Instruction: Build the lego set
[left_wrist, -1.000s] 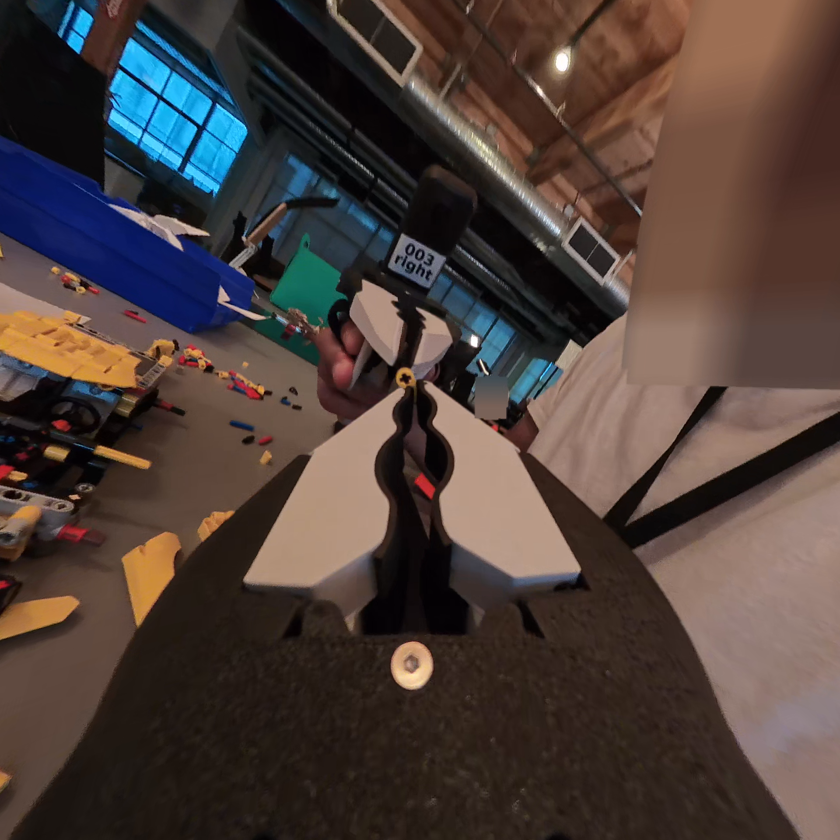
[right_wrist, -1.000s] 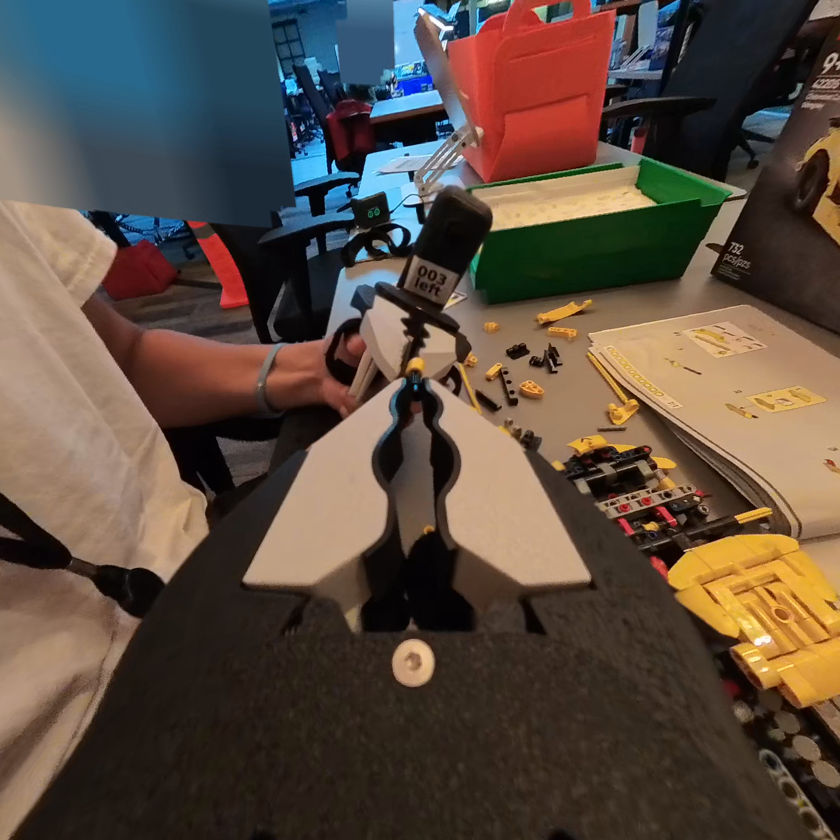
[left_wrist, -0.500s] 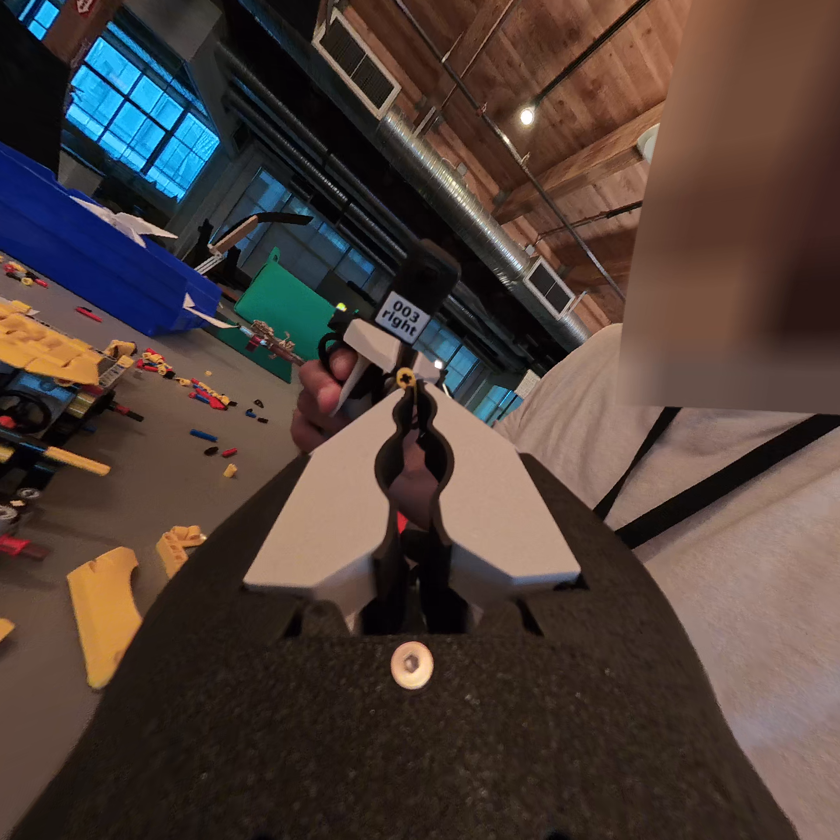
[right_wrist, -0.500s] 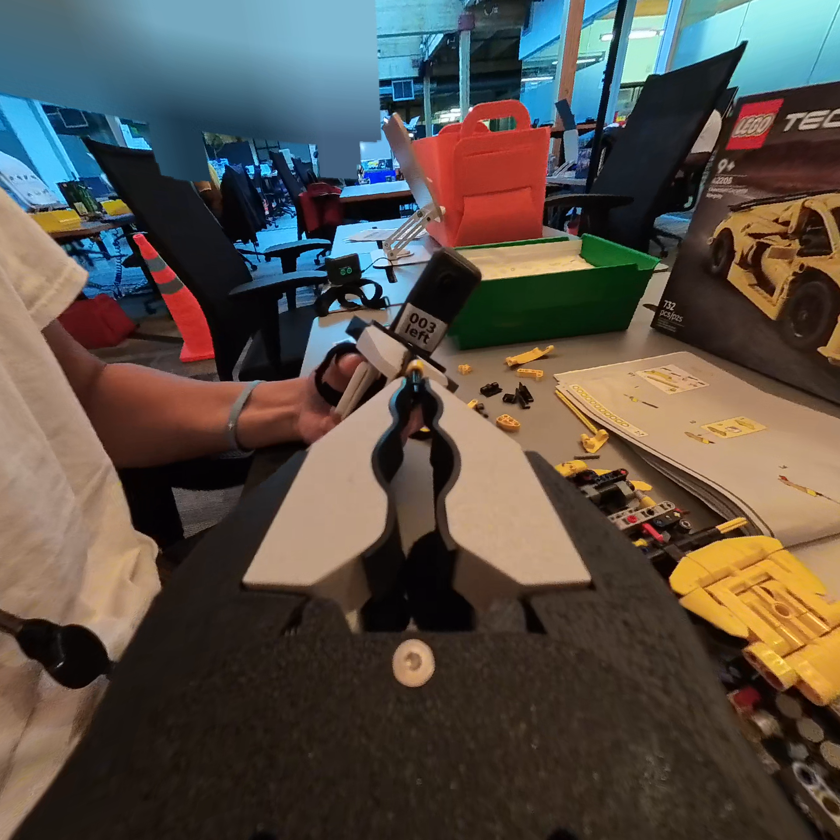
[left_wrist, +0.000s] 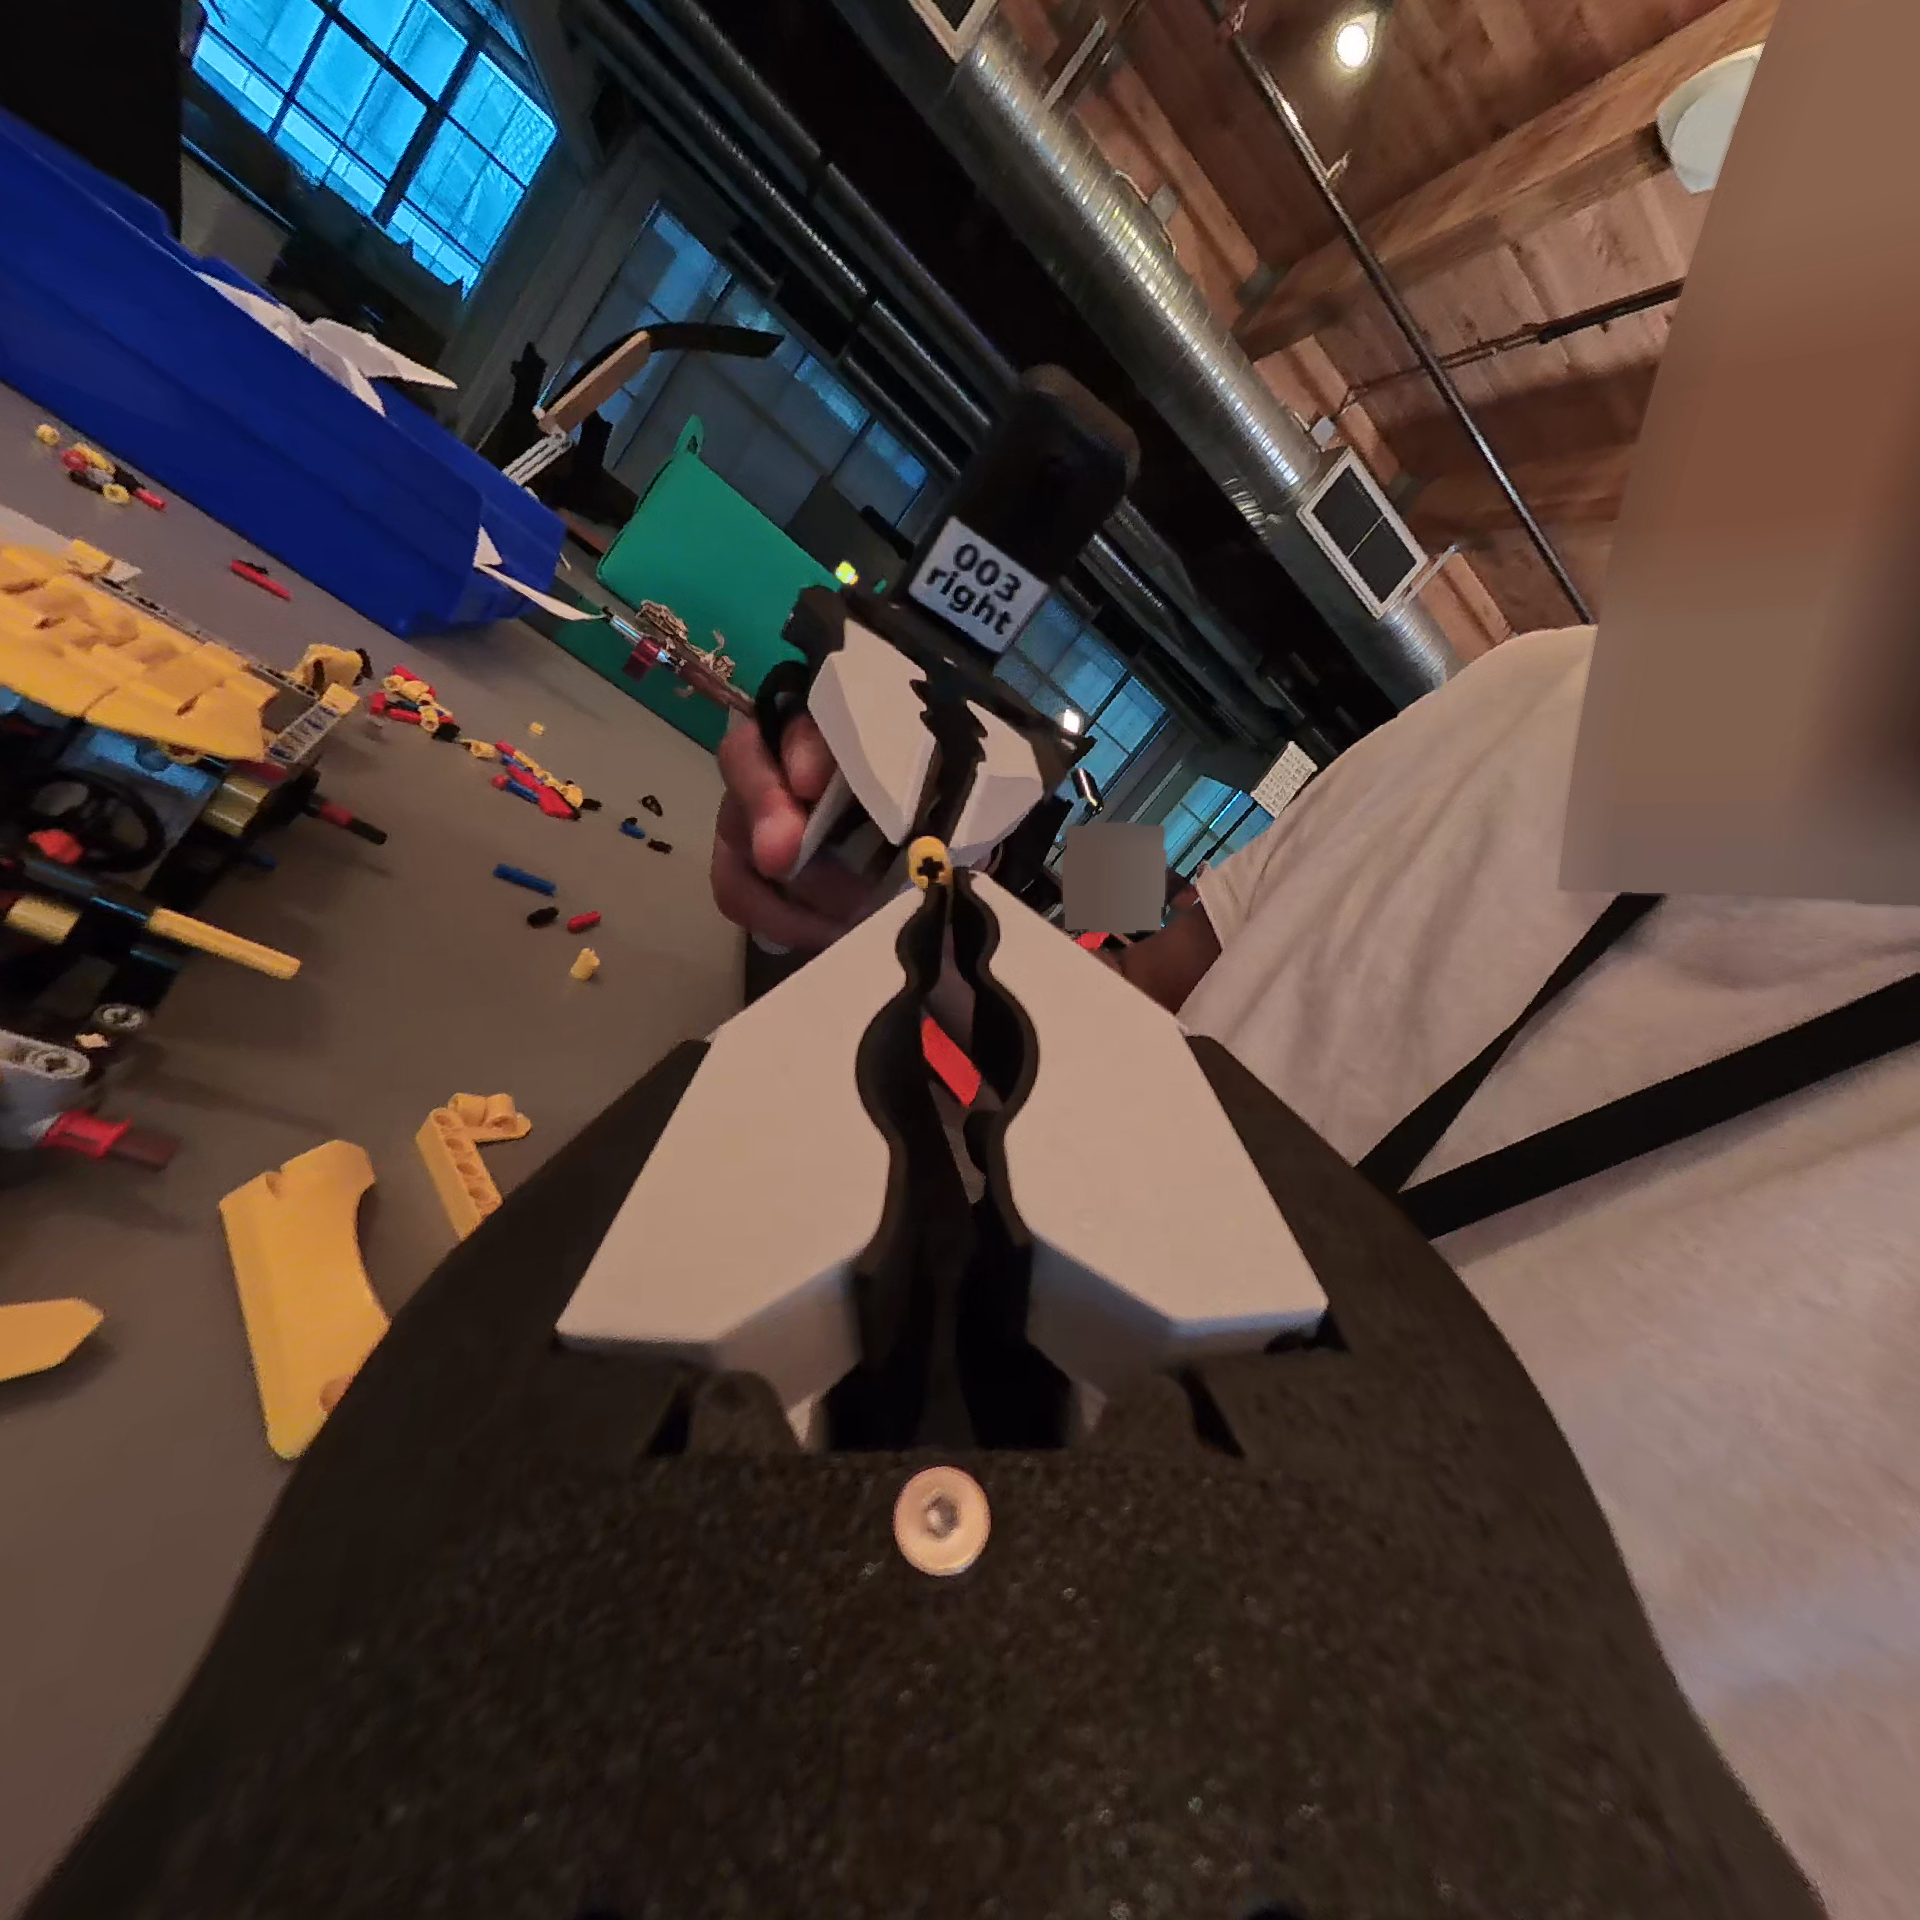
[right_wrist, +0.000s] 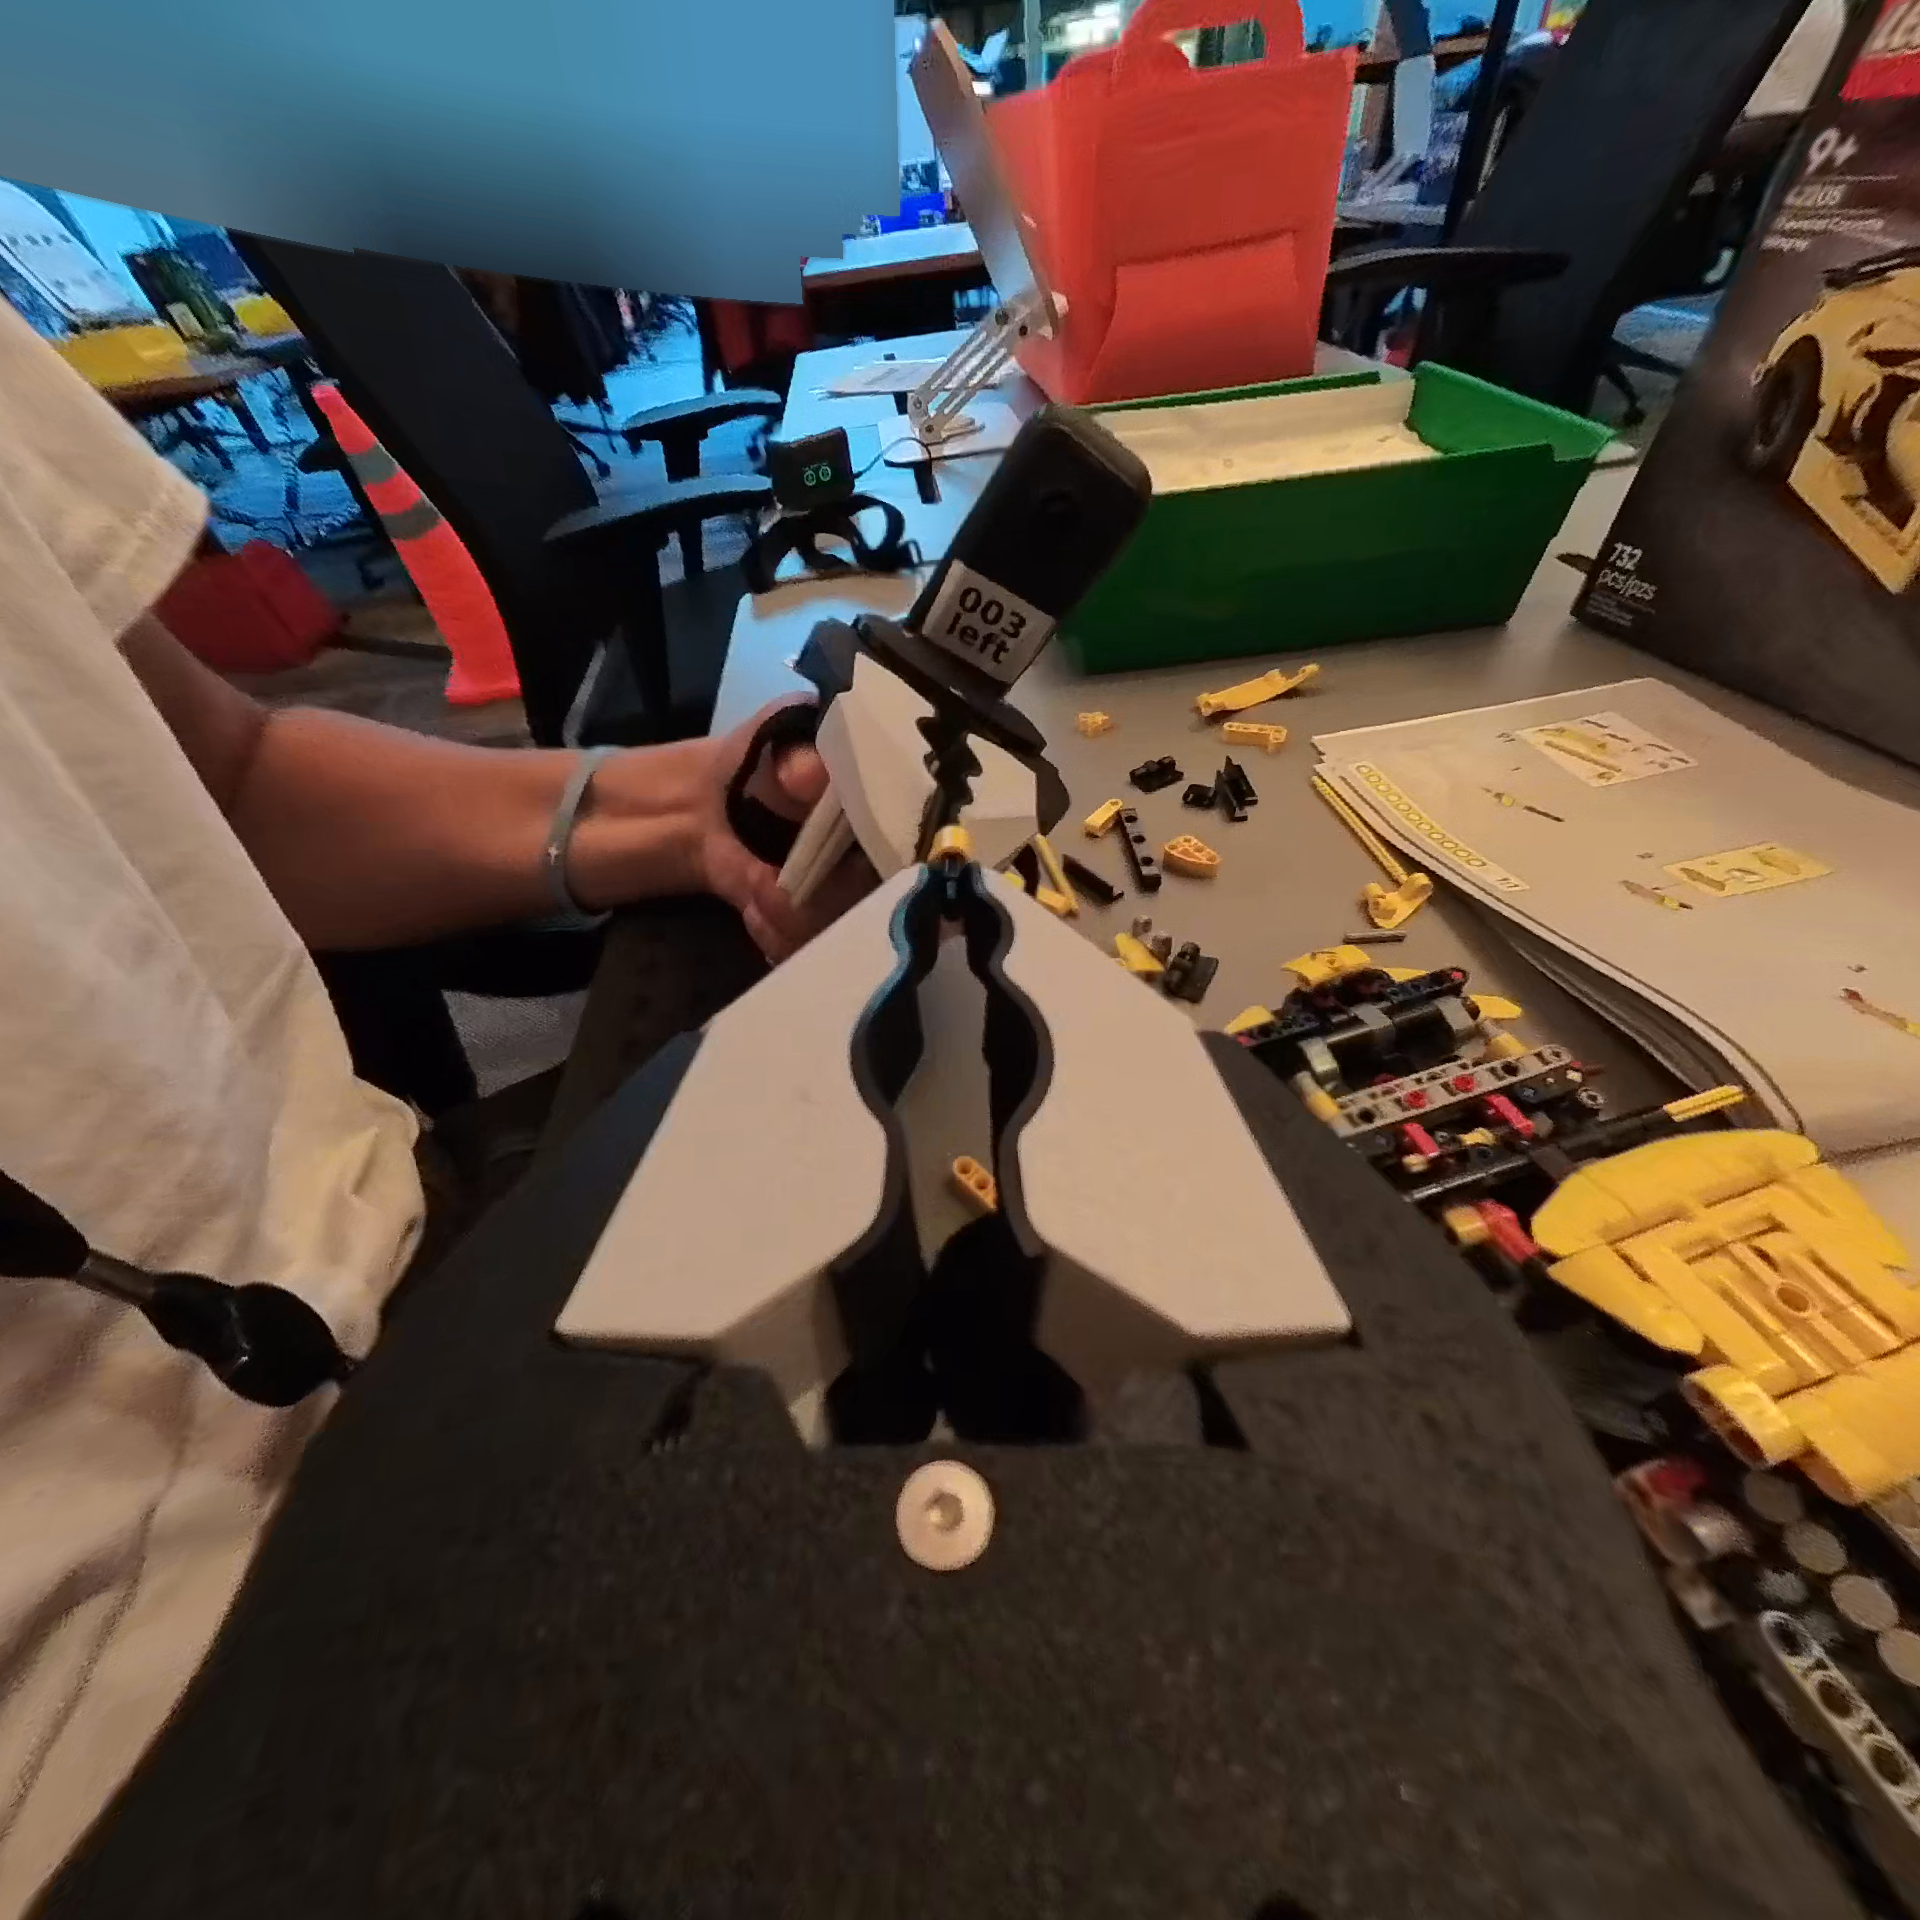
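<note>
Left of frame, my left gripper (left_wrist: 940, 899) is closed, tips at the small yellow piece (left_wrist: 928, 864) mid-frame, grip unclear. Right gripper (right_wrist: 943, 883) pinches that piece (right_wrist: 948, 844). Lego car (right_wrist: 1704, 1278) lower right on table (right_wrist: 1351, 675).

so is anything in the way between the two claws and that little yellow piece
Nothing visible. The left claw and right claw meet tip to tip, jaws closed, with the small yellow piece right between them. Which one grips it is unclear.
</note>
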